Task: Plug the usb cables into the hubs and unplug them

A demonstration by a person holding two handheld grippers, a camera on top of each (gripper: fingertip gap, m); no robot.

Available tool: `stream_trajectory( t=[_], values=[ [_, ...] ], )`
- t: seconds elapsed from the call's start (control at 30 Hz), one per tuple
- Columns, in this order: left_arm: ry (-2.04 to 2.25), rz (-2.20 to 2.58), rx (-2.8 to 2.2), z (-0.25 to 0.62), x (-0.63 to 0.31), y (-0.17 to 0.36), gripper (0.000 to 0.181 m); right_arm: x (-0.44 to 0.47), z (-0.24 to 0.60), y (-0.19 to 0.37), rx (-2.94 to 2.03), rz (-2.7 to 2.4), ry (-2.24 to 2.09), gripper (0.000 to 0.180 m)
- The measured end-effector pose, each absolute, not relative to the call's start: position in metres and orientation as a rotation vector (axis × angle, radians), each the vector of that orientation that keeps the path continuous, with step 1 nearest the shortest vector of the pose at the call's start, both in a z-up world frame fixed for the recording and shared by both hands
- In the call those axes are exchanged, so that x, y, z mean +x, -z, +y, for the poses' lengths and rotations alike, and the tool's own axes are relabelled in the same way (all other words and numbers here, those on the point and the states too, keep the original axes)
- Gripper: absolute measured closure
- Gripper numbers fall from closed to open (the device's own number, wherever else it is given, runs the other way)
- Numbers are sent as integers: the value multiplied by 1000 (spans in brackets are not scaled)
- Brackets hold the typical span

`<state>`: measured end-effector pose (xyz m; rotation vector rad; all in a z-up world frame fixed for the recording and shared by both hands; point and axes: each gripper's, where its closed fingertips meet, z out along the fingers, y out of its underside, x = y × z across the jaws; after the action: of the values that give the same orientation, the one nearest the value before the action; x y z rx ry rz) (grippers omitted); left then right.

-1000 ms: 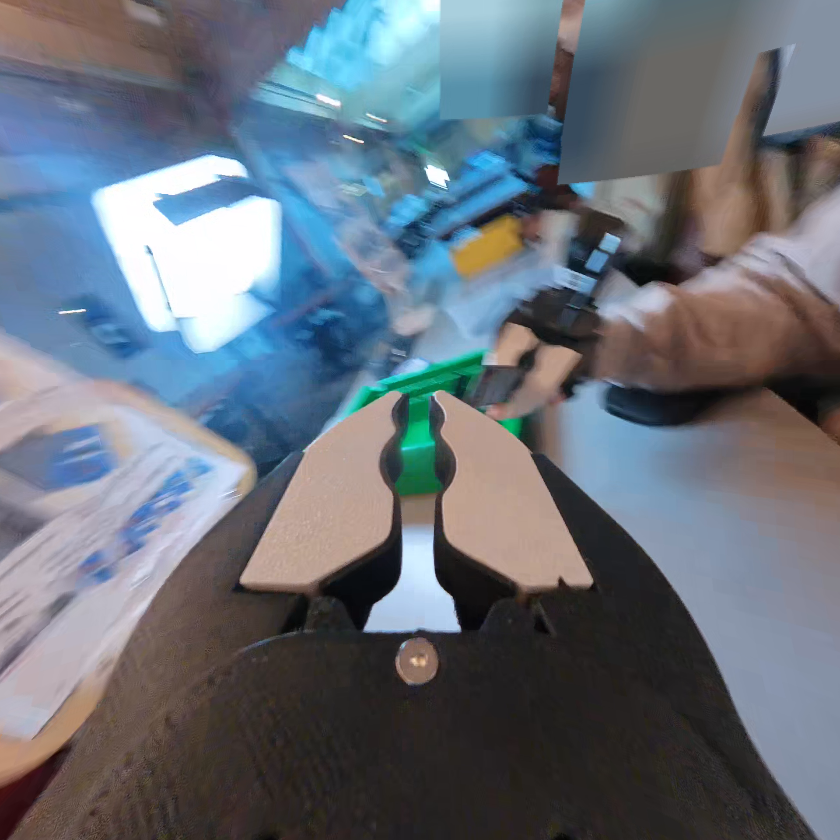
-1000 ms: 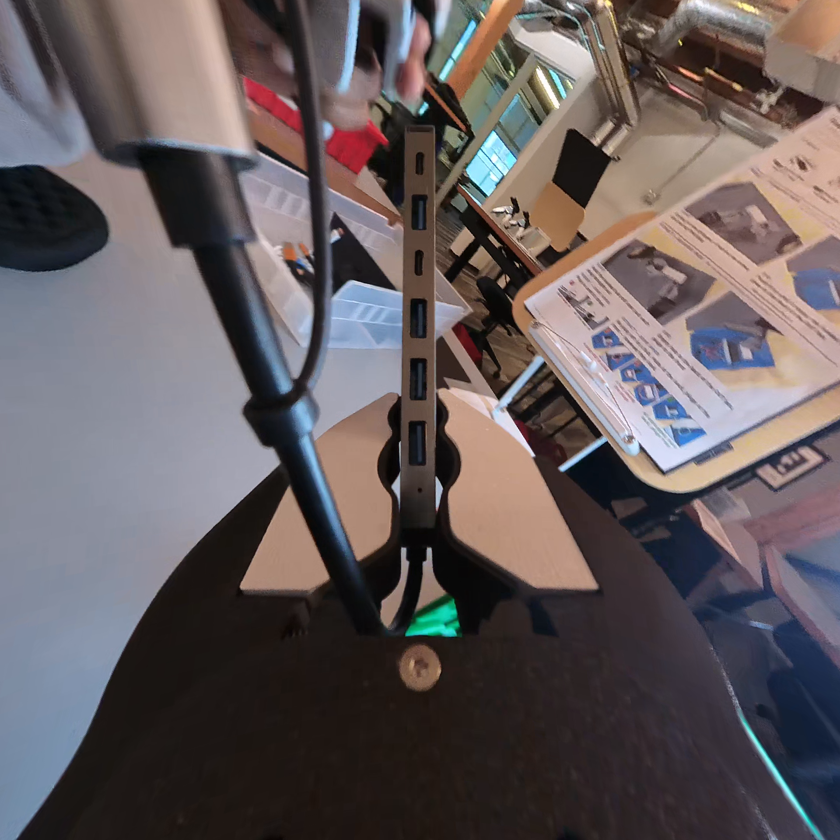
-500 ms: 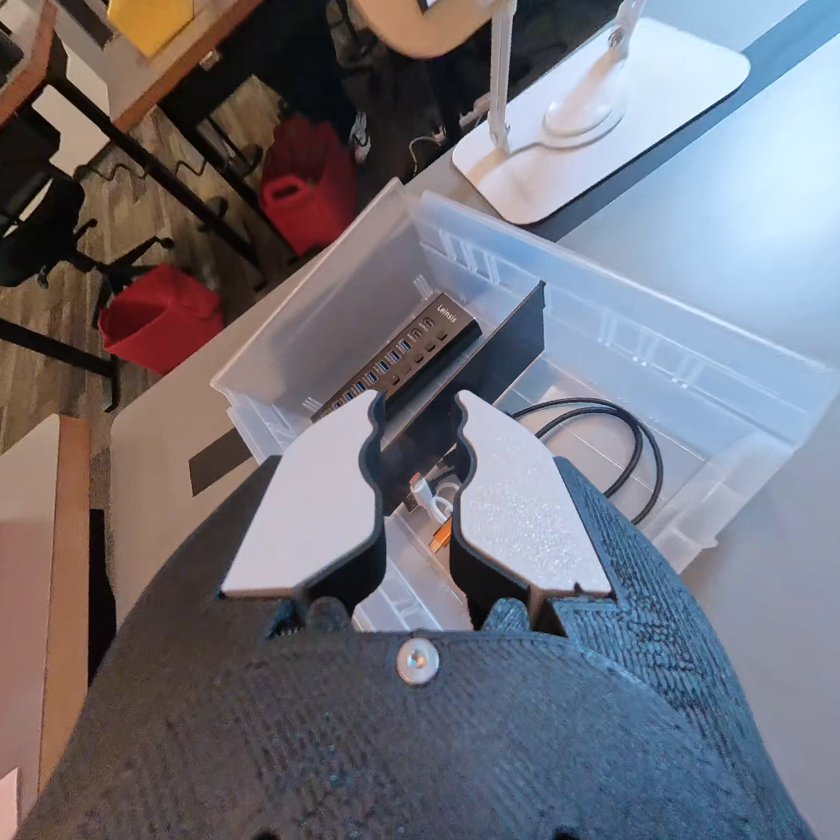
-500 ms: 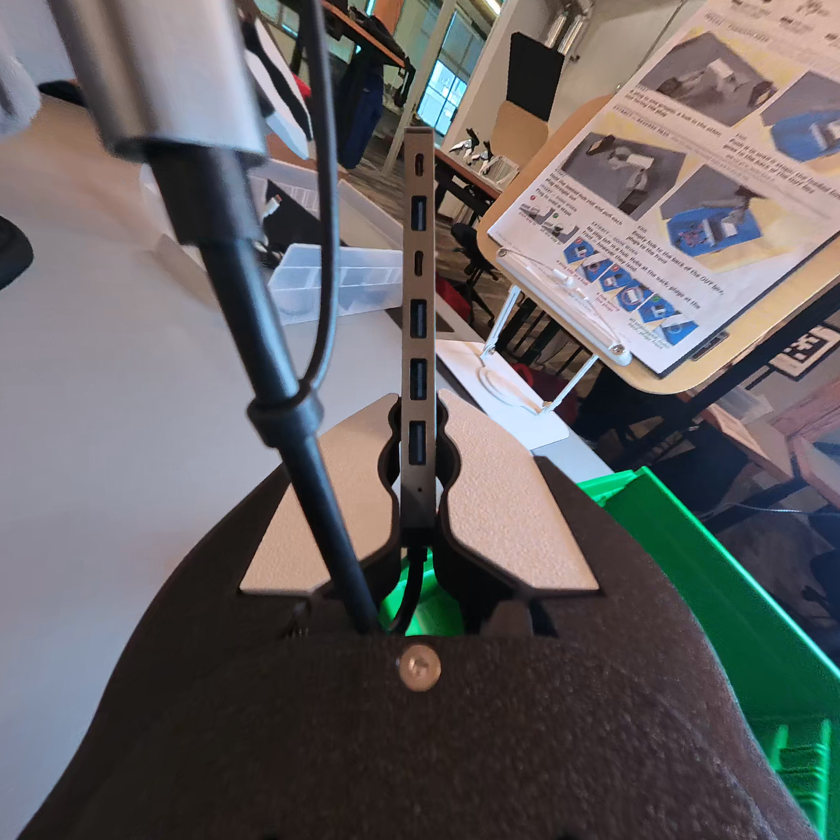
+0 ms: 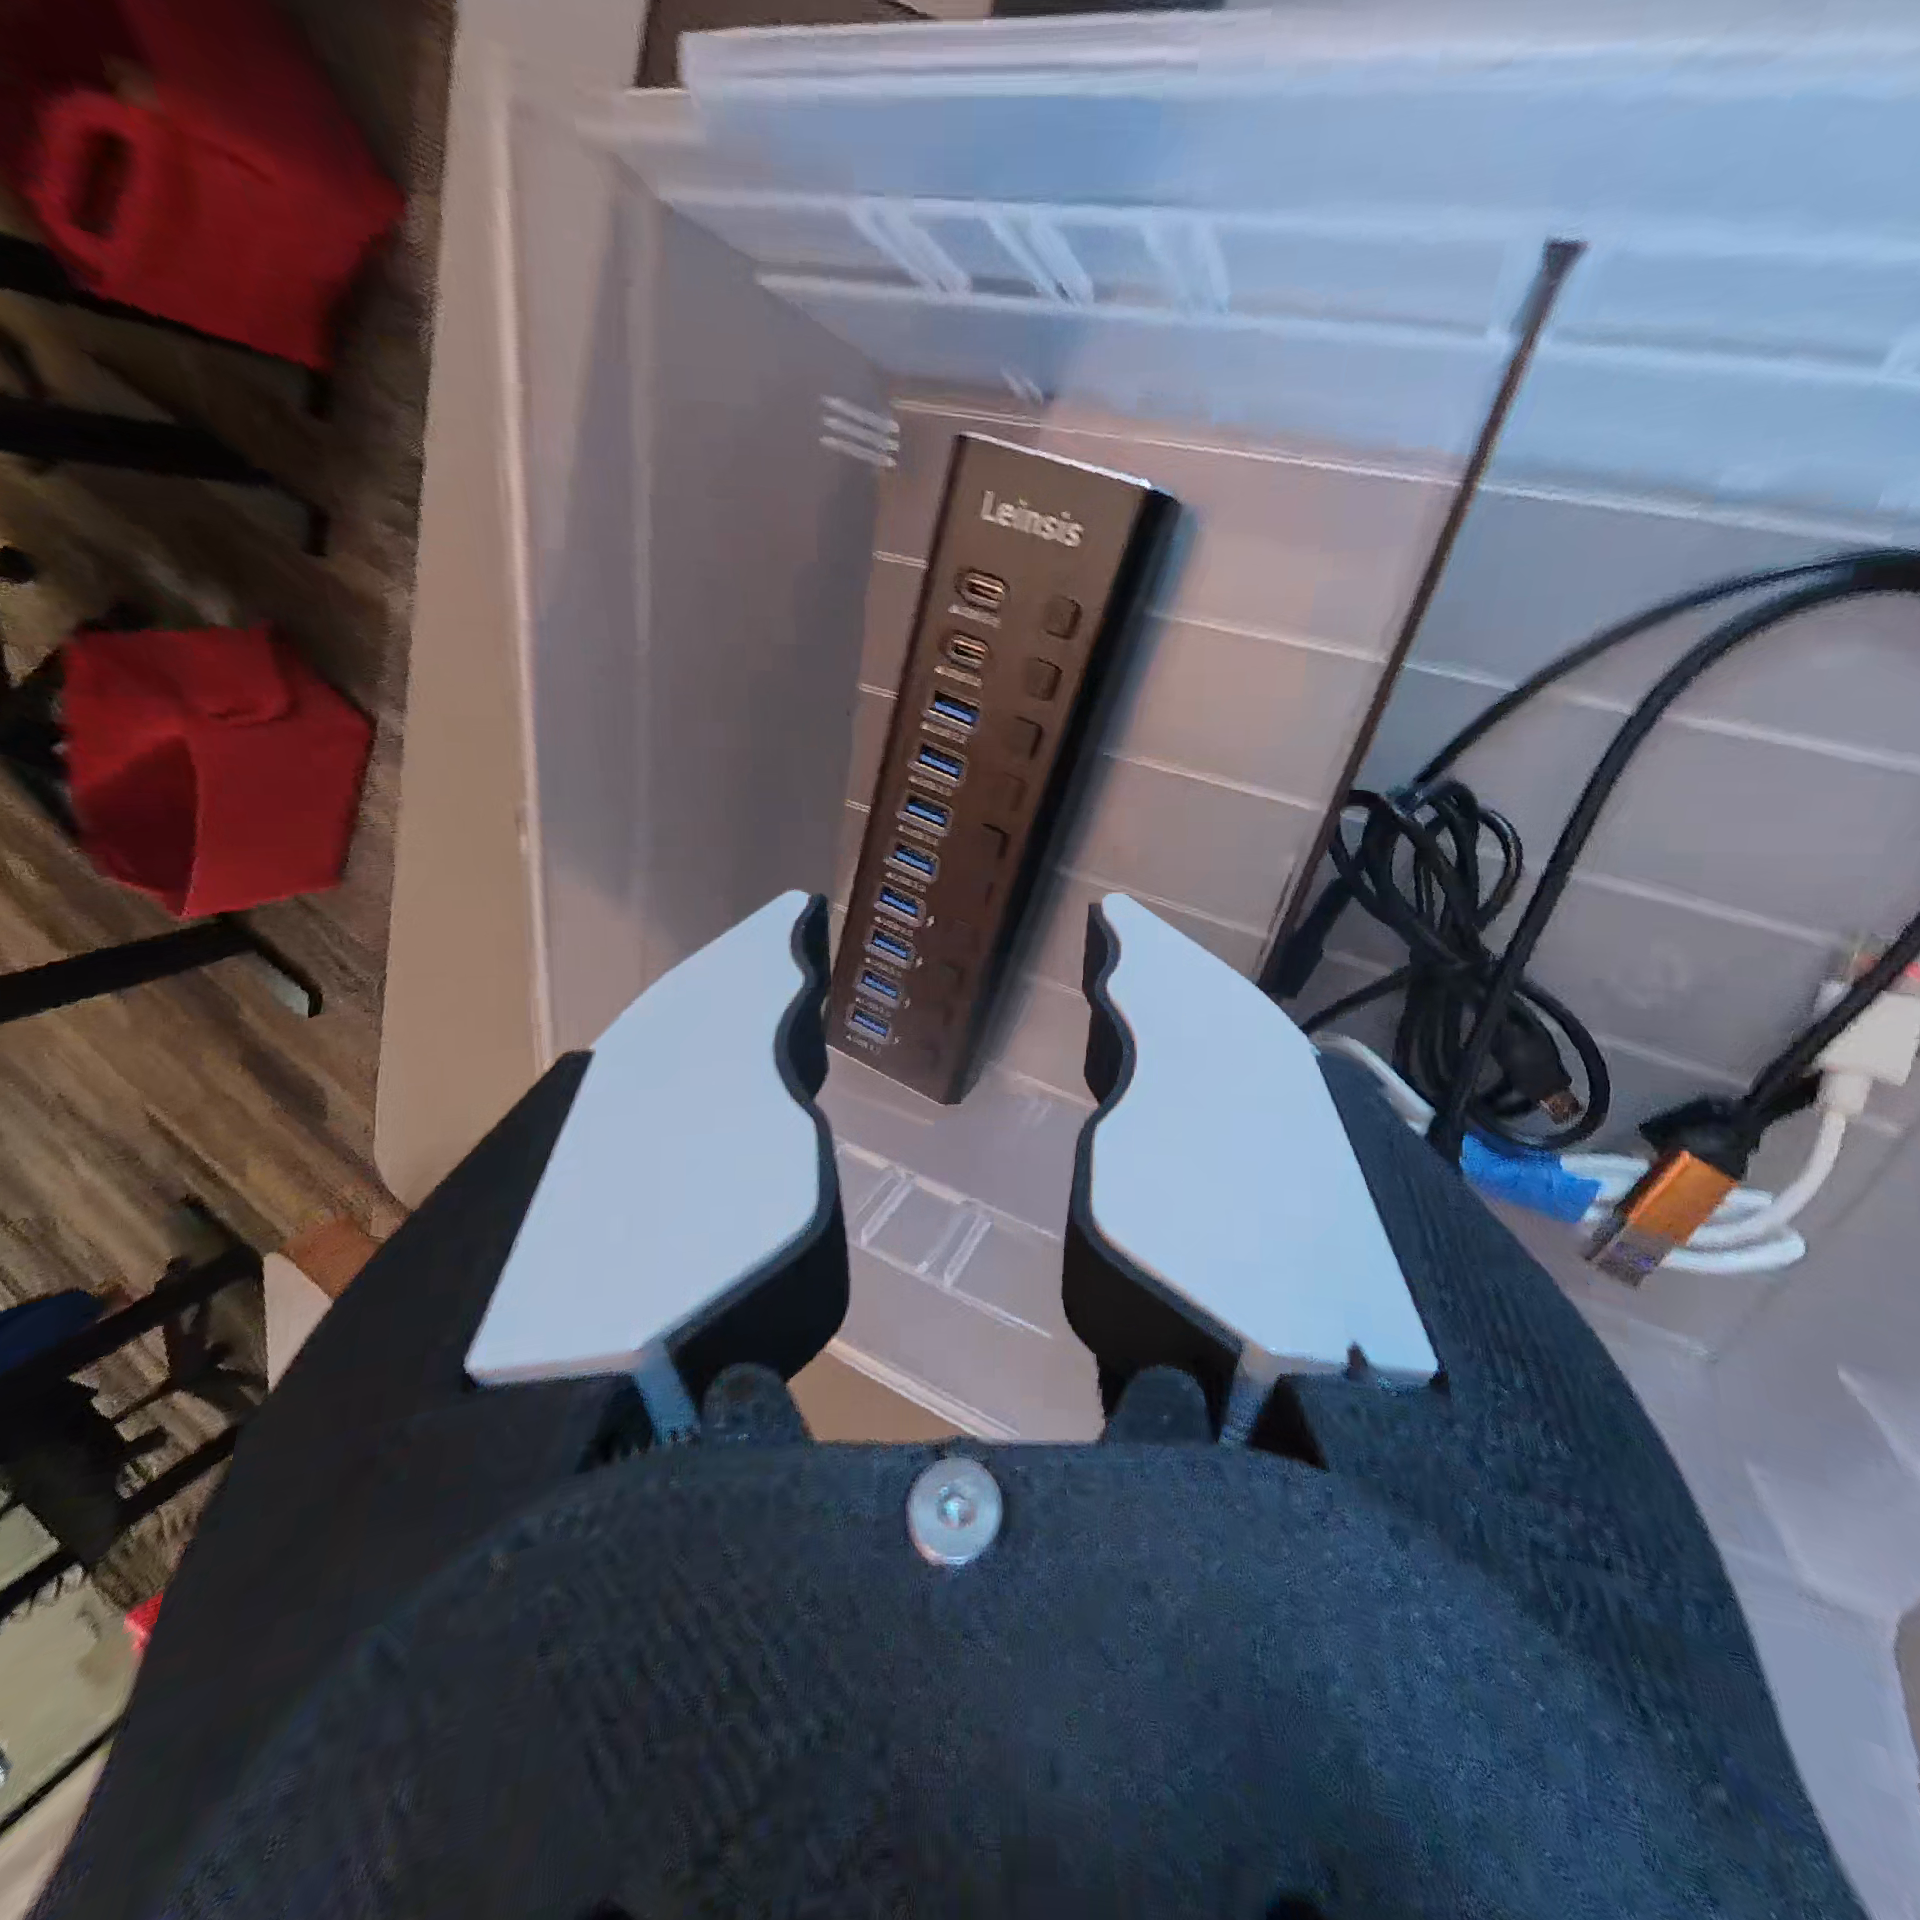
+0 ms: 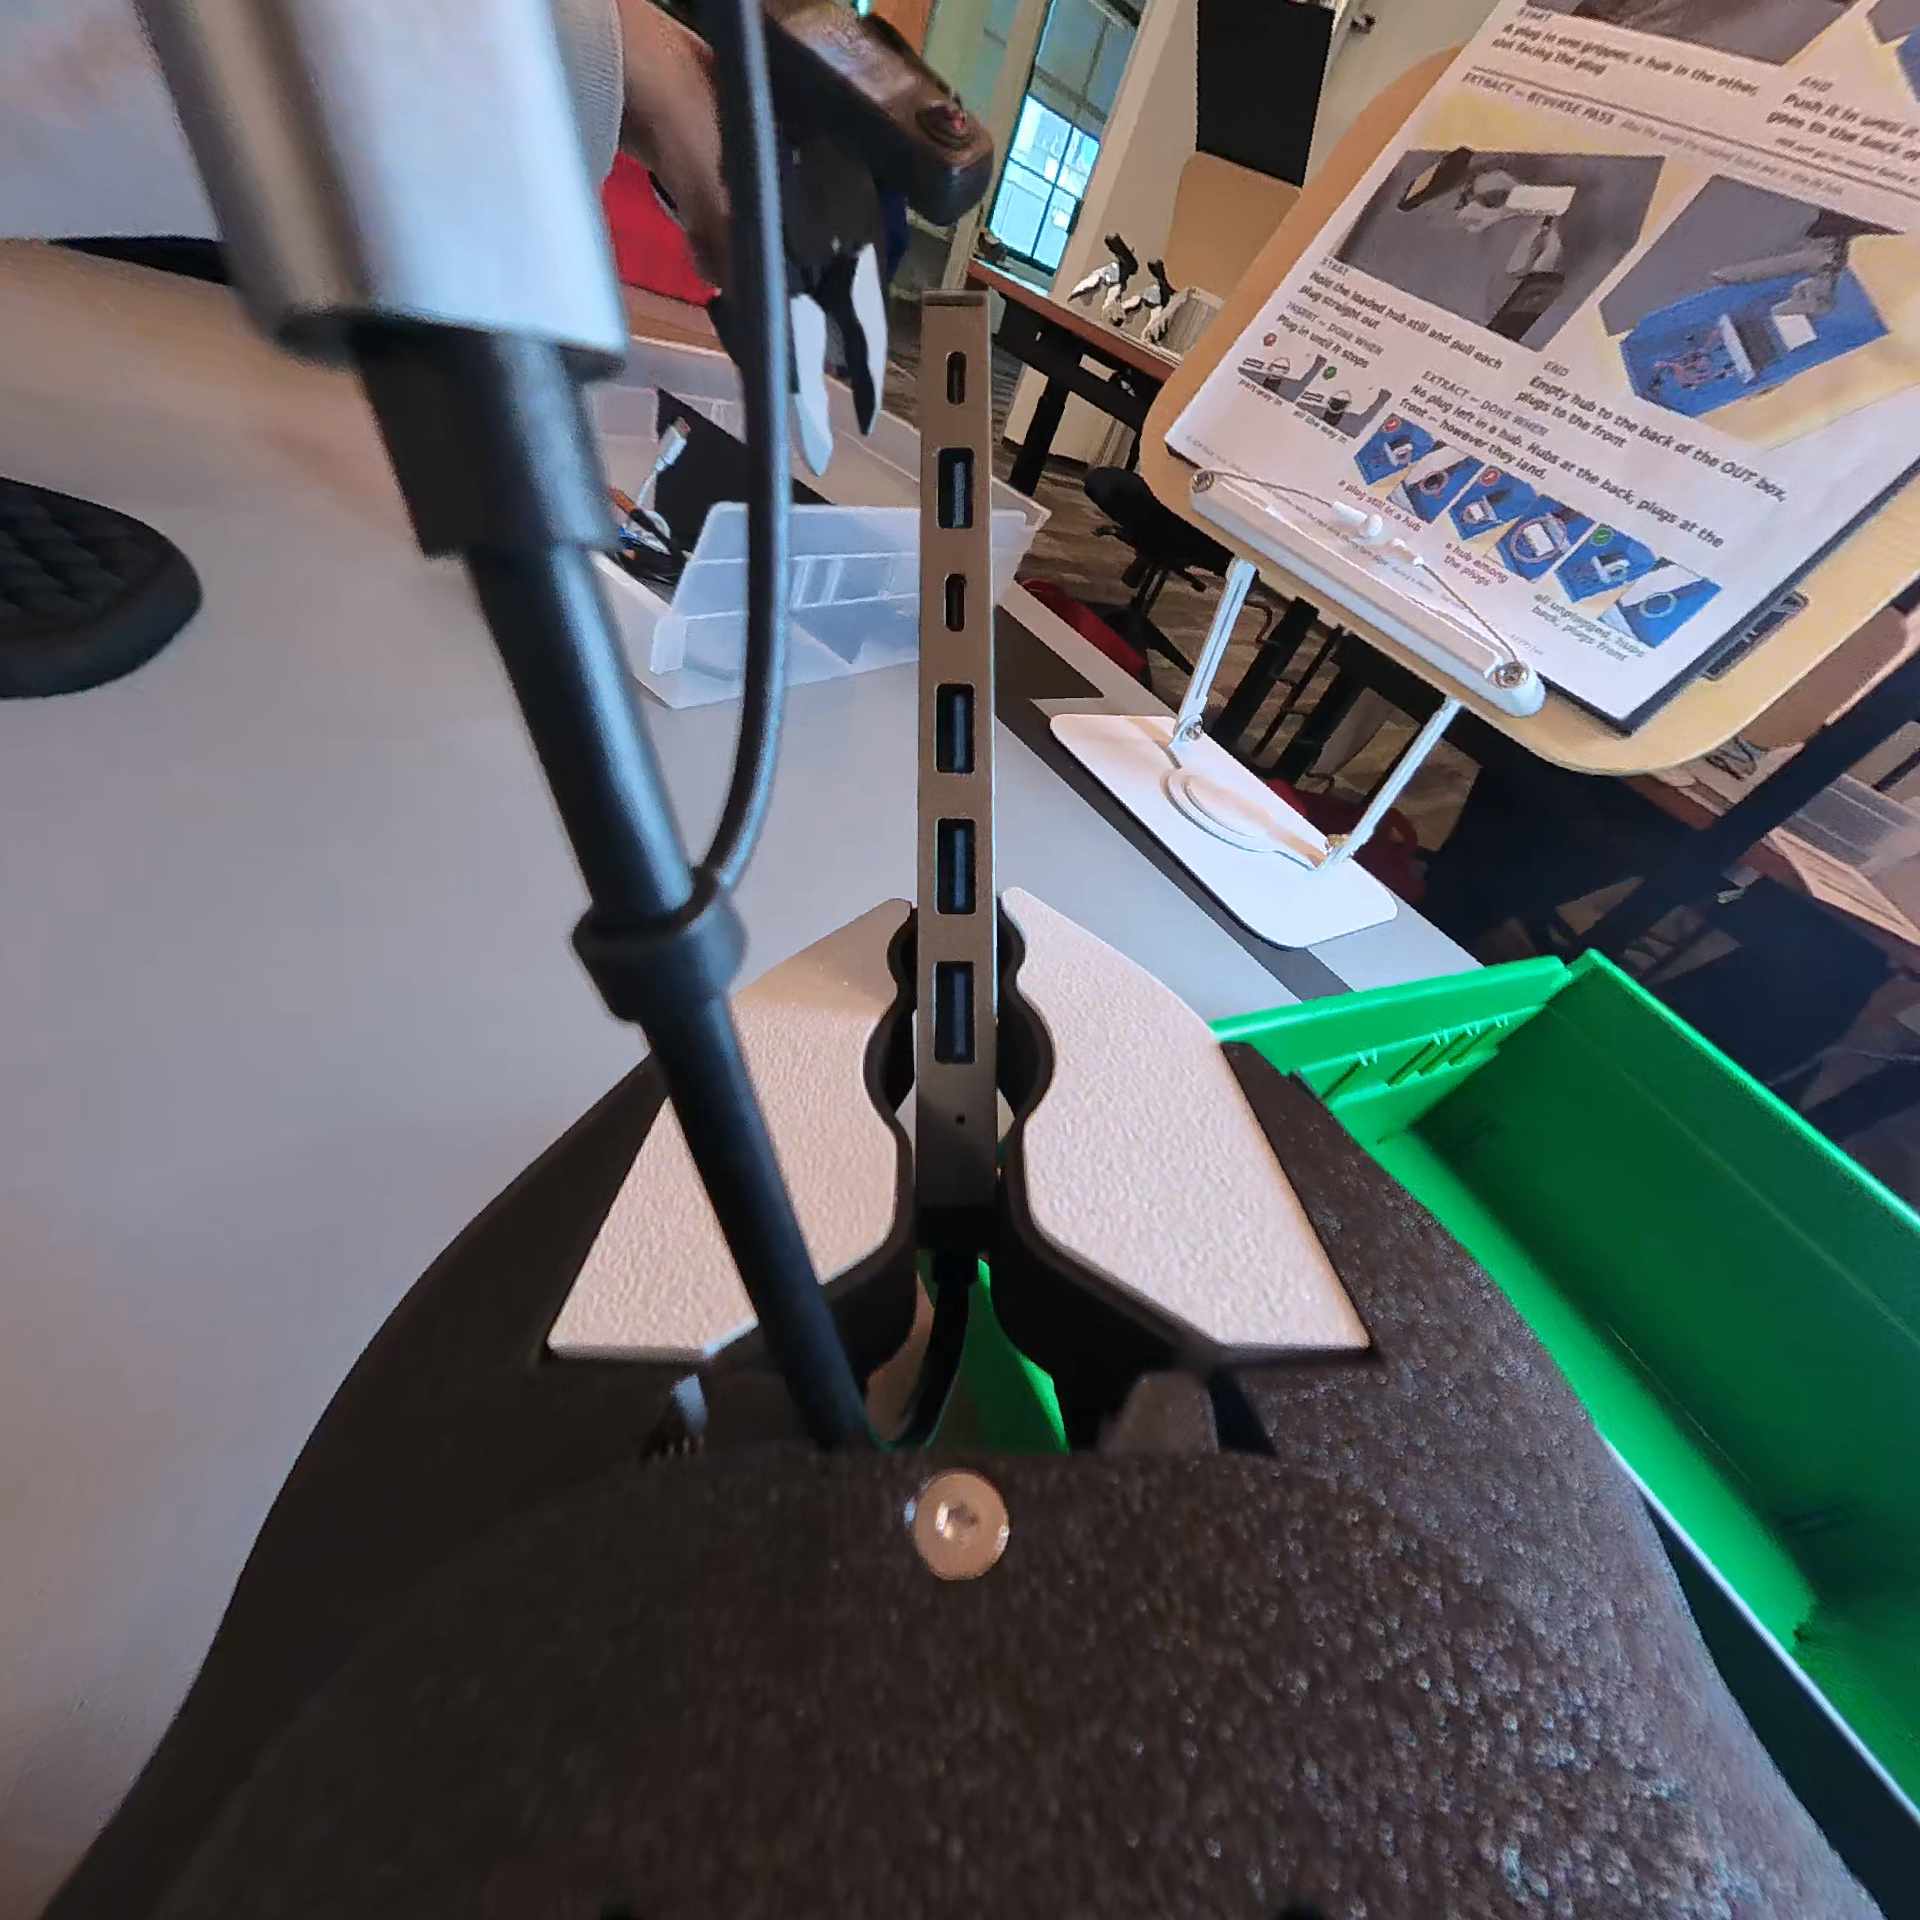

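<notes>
Gripping slim grey hub edge-on: right gripper; left gripper held open over black hub in clear bin

The black hub's near end slips behind the left gripper's fingers. Slim hub's base and cord vanish between the right gripper's fingers.

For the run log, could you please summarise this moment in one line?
left gripper: open over black hub in clear bin | right gripper: holding slim grey hub
</notes>
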<state>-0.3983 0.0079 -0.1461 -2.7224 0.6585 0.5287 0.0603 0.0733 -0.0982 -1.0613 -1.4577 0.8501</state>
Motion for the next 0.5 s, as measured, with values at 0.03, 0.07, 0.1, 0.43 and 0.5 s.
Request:
stream_trajectory(
  t=[0.03,0.07,0.1,0.43,0.5],
  values=[
    [-496,686,-2726,6,-396,145,136,63,75,100,-1072,-1457,-851,169],
    [-441,688,-2719,3,-391,141,138,65,77,102,-1081,-1457,-856,169],
    [-375,683,-2713,-2,-385,136,141,66,78,103,-1086,-1456,-861,169],
    [-188,712,-2985,-97,-358,164,148,63,82,104,-1109,-1459,-932,169],
    [-163,623,-2932,-86,-356,169,155,63,80,105,-1105,-1464,-928,169]
  ],
)
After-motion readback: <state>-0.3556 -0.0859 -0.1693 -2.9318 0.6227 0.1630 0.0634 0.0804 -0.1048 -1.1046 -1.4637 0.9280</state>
